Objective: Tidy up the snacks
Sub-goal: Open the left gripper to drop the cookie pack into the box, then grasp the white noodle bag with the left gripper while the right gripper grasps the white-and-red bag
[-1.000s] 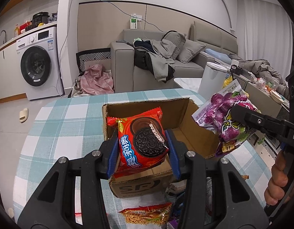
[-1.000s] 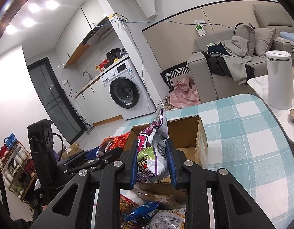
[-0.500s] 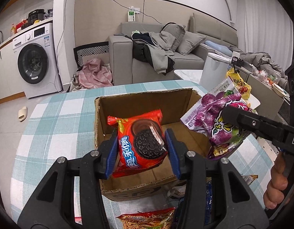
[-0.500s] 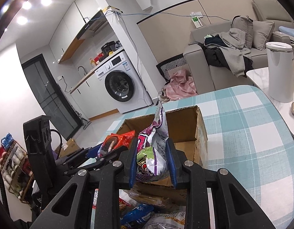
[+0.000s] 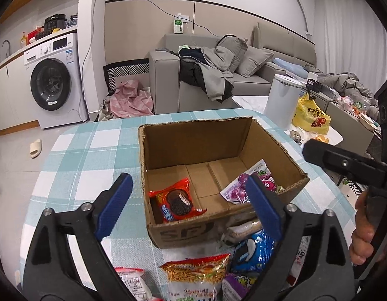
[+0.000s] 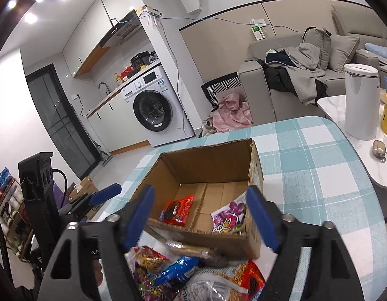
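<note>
An open cardboard box (image 5: 201, 138) (image 6: 208, 160) stands on the checked tablecloth. Inside it lie a red cookie packet (image 5: 177, 202) (image 6: 178, 209) at the near left and a purple candy bag (image 5: 243, 186) (image 6: 227, 217) at the near right. My left gripper (image 5: 188, 195) hangs over the box's near edge, jaws opening wide, nothing pressed between the pads. My right gripper (image 6: 201, 213) does likewise, jaws opening and empty; its arm (image 5: 343, 163) shows in the left wrist view. Several loose snack packets, among them a noodle packet (image 5: 196, 271) and a blue cookie packet (image 5: 253, 248) (image 6: 178, 268), lie in front of the box.
The tablecloth (image 5: 93, 155) (image 6: 318, 170) extends around the box. A white bin (image 5: 281, 100) (image 6: 360, 100) and a yellow bag (image 5: 311, 116) stand on a low table to the right. A sofa (image 5: 218, 75) and a washing machine (image 5: 53, 80) are behind.
Both grippers opened and let go. The red cookie packet and the purple candy bag dropped into the box. The left gripper pulled back slightly toward the box's near edge.
</note>
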Motion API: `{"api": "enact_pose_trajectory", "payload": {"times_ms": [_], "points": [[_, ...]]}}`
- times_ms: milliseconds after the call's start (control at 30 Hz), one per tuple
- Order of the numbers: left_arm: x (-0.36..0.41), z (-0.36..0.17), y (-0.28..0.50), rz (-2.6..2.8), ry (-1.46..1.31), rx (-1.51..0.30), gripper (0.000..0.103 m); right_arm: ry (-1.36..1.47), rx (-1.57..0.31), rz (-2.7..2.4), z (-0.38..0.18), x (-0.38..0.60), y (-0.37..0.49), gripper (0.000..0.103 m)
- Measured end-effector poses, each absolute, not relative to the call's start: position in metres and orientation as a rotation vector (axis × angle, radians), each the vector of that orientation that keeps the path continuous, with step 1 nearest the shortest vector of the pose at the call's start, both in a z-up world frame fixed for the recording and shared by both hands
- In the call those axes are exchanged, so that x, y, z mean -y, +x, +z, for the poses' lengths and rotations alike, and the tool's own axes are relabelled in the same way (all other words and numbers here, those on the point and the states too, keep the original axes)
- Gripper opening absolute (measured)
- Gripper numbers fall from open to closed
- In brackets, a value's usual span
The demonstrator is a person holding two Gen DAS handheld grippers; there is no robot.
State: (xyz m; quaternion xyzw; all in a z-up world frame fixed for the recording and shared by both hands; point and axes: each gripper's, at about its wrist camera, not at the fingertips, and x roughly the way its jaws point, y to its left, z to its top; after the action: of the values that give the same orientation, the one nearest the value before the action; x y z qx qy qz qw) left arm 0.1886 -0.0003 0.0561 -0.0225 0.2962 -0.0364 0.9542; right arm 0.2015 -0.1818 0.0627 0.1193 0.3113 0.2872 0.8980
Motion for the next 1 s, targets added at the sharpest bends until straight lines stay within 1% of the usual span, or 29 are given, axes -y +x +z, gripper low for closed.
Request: {"api": "enact_pose_trajectory", "payload": {"times_ms": [33, 100, 133, 567, 1000], "points": [[0.000, 0.058, 0.185, -0.068, -0.042, -0.596, 0.101, 0.248, -0.645, 0.597, 0.062, 0.183, 0.200, 0.091], [-0.001, 0.060, 0.175, -0.059, -0.040, -0.574, 0.102, 0.248, -0.642, 0.597, 0.062, 0.187, 0.195, 0.101], [-0.002, 0.061, 0.171, -0.058, -0.041, -0.572, 0.102, 0.242, -0.643, 0.591, 0.062, 0.189, 0.193, 0.102], [-0.008, 0.066, 0.126, -0.032, -0.061, -0.567, 0.102, 0.196, -0.658, 0.567, 0.059, 0.199, 0.166, 0.103], [-0.017, 0.053, 0.097, -0.004, -0.090, -0.591, 0.102, 0.175, -0.685, 0.544, 0.046, 0.206, 0.148, 0.103]]}}
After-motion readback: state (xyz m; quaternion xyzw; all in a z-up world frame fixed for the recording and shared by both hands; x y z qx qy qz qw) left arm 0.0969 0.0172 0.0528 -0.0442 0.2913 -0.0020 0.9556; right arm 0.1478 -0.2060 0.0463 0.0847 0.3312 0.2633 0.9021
